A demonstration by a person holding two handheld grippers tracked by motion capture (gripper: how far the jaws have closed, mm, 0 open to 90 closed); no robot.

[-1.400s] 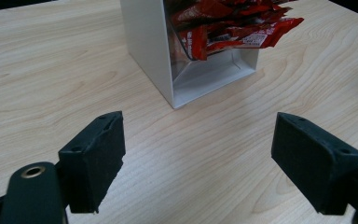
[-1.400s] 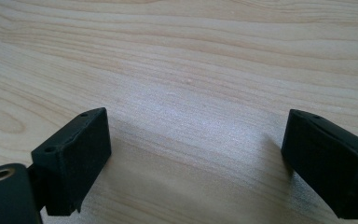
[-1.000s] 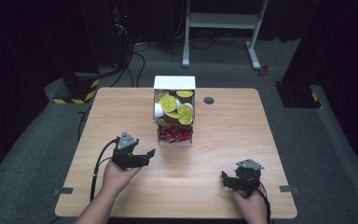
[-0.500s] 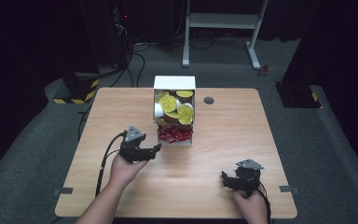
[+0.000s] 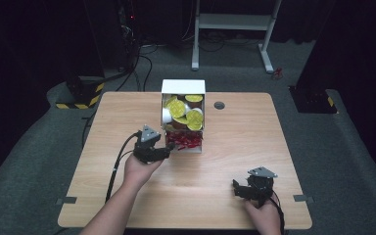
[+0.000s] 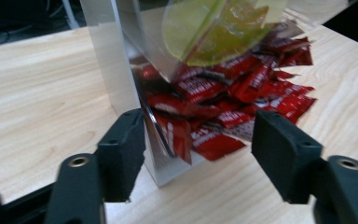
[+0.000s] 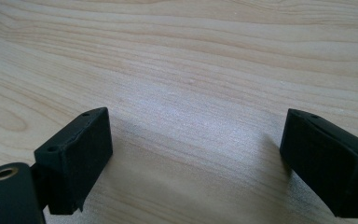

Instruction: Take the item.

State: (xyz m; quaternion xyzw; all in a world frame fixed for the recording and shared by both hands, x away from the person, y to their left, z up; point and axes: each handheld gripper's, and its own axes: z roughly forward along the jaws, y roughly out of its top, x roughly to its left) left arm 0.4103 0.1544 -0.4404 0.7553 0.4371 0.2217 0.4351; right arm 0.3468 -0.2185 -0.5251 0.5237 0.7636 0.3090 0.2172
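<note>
High view | wooden table, grey carpet | left claw closing, ungripped, at red packets | right claw released

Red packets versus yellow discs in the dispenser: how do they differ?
The red packets are small, flat and rectangular, spilling out at the bottom opening onto the table. The yellow discs are round, larger and sit in the upper compartment. Both are in the white dispenser.

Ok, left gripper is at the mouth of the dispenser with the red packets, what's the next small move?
Probably ease the left gripper forward so one red packet sits between its jaws. They have just been closing, yet both sit short of the pile, pressing on nothing.
</note>
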